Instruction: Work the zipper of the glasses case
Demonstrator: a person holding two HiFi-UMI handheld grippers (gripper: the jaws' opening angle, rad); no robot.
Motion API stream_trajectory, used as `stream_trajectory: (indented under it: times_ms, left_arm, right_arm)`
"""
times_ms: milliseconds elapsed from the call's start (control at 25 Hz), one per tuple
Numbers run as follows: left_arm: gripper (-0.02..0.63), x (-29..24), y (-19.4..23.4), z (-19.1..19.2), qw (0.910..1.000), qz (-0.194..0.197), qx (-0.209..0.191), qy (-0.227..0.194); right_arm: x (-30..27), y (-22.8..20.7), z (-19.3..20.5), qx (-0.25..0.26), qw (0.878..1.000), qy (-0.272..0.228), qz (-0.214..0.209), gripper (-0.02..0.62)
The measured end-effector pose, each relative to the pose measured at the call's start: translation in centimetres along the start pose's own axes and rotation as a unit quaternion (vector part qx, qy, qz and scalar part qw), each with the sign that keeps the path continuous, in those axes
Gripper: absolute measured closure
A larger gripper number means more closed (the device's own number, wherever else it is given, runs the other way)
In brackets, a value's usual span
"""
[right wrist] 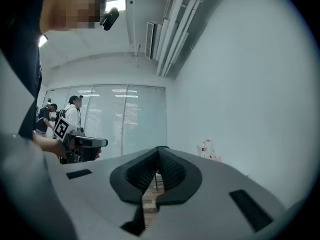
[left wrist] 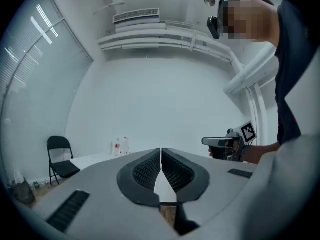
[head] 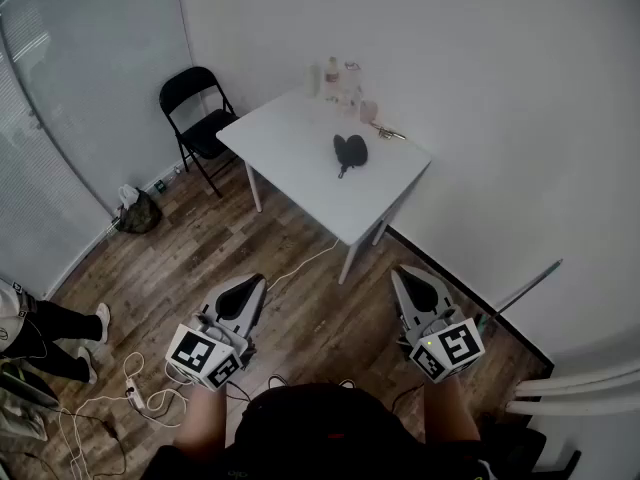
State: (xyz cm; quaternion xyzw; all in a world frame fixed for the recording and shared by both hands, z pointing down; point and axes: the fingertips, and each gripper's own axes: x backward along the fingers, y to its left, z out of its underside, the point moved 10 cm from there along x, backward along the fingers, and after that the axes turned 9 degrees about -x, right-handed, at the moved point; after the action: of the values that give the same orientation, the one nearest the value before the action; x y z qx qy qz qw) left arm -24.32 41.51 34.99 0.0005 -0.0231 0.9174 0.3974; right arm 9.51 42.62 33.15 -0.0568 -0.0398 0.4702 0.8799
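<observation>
Not yet begun: glasses case [head: 349,152] lying untouched on surface [head: 290,143] at upper centre, zipper too small to judge, well apart from left claw [head: 252,286] and right claw [head: 404,276], both pressed together on nothing.

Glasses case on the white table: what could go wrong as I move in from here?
The white cable lies on the floor between you and the table; it could trip you.
The left gripper and right gripper have jaws shut and empty; open them before reaching the glasses case.
The bottles behind it could get knocked.
</observation>
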Motion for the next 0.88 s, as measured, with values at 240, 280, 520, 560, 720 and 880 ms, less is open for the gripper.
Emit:
stream_trajectory:
  times_ms: [240,280,520,560,720,880]
  left_arm:
    - [0.58,-0.3,0.3,-0.1,1.0,0.005,-0.001,-0.001]
    - [0.58,-0.2,0.3,0.0,1.0,0.004,0.002,0.001]
    - [0.58,0.0,0.4,0.4,0.9999,0.006,0.01,0.004]
    - [0.58,0.1,0.5,0.4,0.9999,0.007,0.01,0.004]
    - [0.58,0.4,0.9,0.4,0.9998,0.01,0.014,0.004]
    - [0.58,1.3,1.8,1.0,0.9997,0.008,0.021,0.007]
  right_arm:
    - [-0.6,0.2,0.2,-0.006,1.0,0.004,-0.004,0.575]
    - [-0.5,0.2,0.2,-0.006,1.0,0.004,-0.004,0.575]
    - [-0.5,0.0,0.3,-0.034,0.999,-0.009,-0.002,0.575]
    - [-0.5,0.1,0.3,-0.041,0.999,-0.013,-0.004,0.575]
    - [-1.1,0.6,0.4,-0.037,0.999,-0.011,-0.003,0.575]
    - [-2.0,1.6,0.8,-0.036,0.999,-0.002,-0.003,0.575]
